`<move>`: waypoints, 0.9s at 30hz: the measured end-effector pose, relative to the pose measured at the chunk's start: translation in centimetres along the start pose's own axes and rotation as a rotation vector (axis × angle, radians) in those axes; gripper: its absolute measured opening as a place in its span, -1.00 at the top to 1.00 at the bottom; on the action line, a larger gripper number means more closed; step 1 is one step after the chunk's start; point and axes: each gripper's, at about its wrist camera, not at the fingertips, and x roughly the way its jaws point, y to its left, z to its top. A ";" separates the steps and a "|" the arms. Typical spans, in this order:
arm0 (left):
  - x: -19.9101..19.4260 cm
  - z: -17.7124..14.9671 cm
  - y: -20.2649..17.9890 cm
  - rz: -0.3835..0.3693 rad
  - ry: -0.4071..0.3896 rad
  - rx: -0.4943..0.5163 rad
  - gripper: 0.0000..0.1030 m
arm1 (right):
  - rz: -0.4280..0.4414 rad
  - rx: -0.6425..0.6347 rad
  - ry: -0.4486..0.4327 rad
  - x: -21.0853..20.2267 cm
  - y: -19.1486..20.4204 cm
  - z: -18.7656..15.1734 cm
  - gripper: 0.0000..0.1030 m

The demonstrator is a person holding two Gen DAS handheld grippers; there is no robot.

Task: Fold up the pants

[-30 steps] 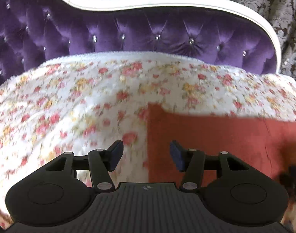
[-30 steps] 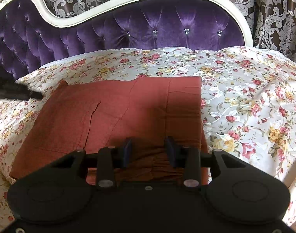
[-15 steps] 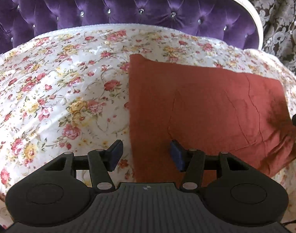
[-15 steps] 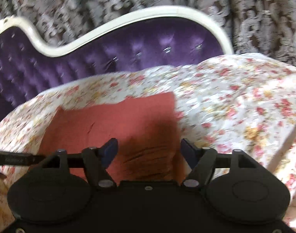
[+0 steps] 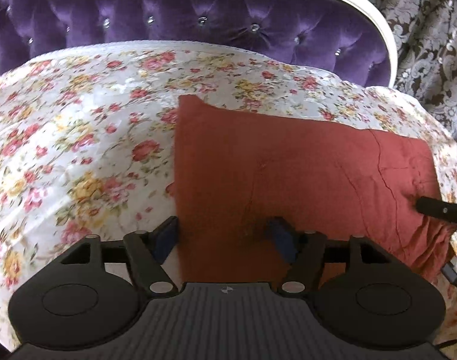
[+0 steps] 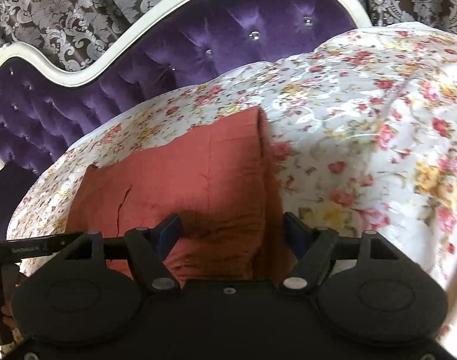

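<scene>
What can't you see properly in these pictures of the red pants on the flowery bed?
- Left wrist view: the near edge of the pants is hidden behind the left gripper.
- Right wrist view: their near end is hidden behind the right gripper.
- The bedspread is blurred at the right.

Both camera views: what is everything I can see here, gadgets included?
pants: one, rust red, folded flat on the bedspread.
bedspread: one, white with red and yellow flowers, covering the bed.
headboard: one, purple tufted velvet with a white frame, behind the bedspread.
curtain: one, brown with silver pattern, behind the headboard.
left gripper: one, black with blue pads, jaws just opened, spanning the pants' left edge without pressing.
right gripper: one, black with blue pads, jaws just opened, over the pants' right end.
</scene>
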 end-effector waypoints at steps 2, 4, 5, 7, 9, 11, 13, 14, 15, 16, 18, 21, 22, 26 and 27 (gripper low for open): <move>0.1 0.0 -0.3 0.002 -0.008 0.009 -0.30 | 0.021 -0.009 0.006 0.1 0.1 0.2 -0.49; -0.1 -0.2 -0.2 -0.004 -0.020 0.005 -0.18 | 0.037 -0.018 0.016 0.0 0.1 0.2 -0.23; -0.2 -0.3 -0.1 -0.017 -0.030 0.002 -0.10 | 0.030 -0.027 0.017 -0.1 0.1 0.1 -0.10; -0.6 -0.6 -0.1 -0.047 -0.047 0.005 0.43 | 0.043 -0.039 0.019 -0.5 0.1 0.0 0.16; -0.9 -0.7 -0.3 -0.052 -0.063 -0.004 0.63 | 0.040 -0.049 0.011 -0.9 0.6 0.0 0.25; -1.1 -0.9 -0.9 -0.027 -0.081 0.020 0.70 | -0.005 -0.113 -0.004 -1.3 2.0 -0.2 0.30; -1.5 -1.1 -1.5 0.004 -0.101 0.052 0.74 | -0.046 -0.174 -0.026 -1.7 3.5 -0.4 0.33; -1.7 -1.0 -1.7 0.015 -0.109 0.063 0.75 | -0.054 -0.189 -0.036 -1.9 4.0 -0.5 0.35; -2.0 -0.9 -1.8 0.020 -0.122 0.067 0.76 | -0.055 -0.195 -0.046 -2.2 4.3 -0.4 0.35; -2.4 -0.8 -1.8 0.024 -0.137 0.070 0.76 | -0.046 -0.194 -0.059 -2.6 4.7 -0.3 0.36; -3.1 -0.2 -1.7 0.047 -0.169 0.089 0.76 | -0.020 -0.193 -0.075 -2.8 5.3 0.2 0.37; -3.8 1.2 -0.9 0.081 -0.212 0.124 0.76 | 0.001 -0.205 -0.102 -2.3 6.8 1.3 0.37; -4.0 2.0 -0.3 0.087 -0.220 0.117 0.76 | 0.011 -0.207 -0.112 -1.8 7.3 1.8 0.37; -3.3 4.8 2.2 0.122 -0.222 0.100 0.76 | 0.072 -0.160 -0.109 1.3 8.7 4.1 0.37; -2.8 5.3 2.9 0.122 -0.212 0.089 0.76 | 0.083 -0.144 -0.100 2.0 8.7 4.5 0.37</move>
